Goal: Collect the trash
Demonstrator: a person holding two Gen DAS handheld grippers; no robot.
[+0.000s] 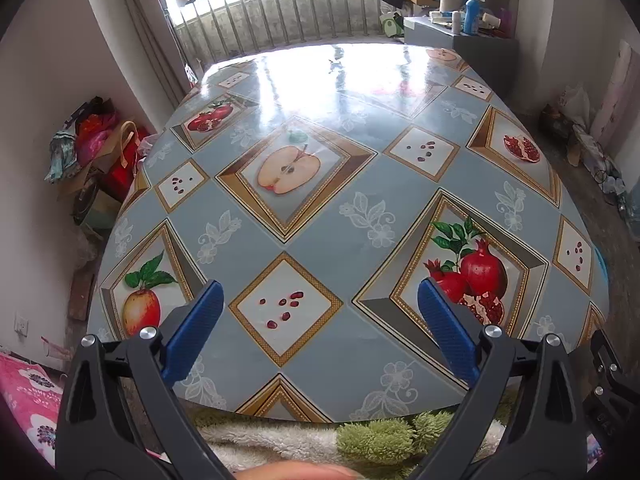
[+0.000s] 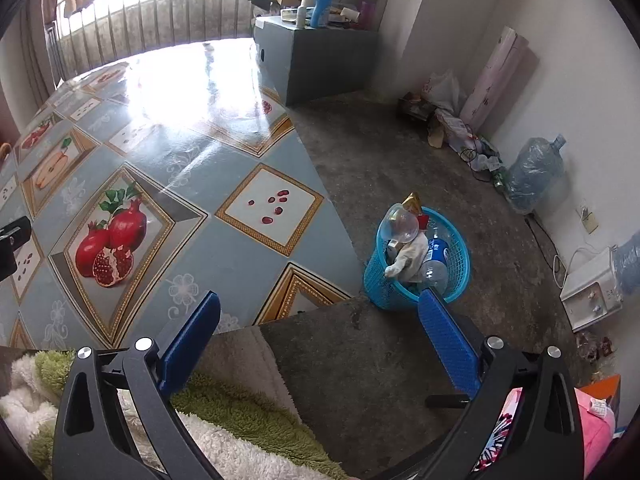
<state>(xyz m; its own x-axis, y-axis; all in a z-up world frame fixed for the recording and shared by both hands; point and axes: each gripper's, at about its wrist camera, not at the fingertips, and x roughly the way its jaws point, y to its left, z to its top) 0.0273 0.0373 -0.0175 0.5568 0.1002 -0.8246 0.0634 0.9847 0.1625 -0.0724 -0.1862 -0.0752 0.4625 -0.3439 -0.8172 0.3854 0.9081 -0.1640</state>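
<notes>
Trash fills the blue plastic mesh basket (image 2: 416, 264) beside the fruit-patterned table (image 1: 320, 220); I hold my left gripper (image 1: 320, 304) and right gripper (image 2: 320, 312) spread apart, empty

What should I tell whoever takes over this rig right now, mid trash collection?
Left claw: open, empty, above the near edge of the table.
Right claw: open, empty, off the table's right corner, facing the floor.
Trash: blue basket stands on the floor right of the table, holding a plastic bottle, a clear dome, a crumpled white piece and other scraps.
Done: no loose trash shows on the tabletop.
Left: probably nothing on the table; check the clutter along the walls.
</notes>
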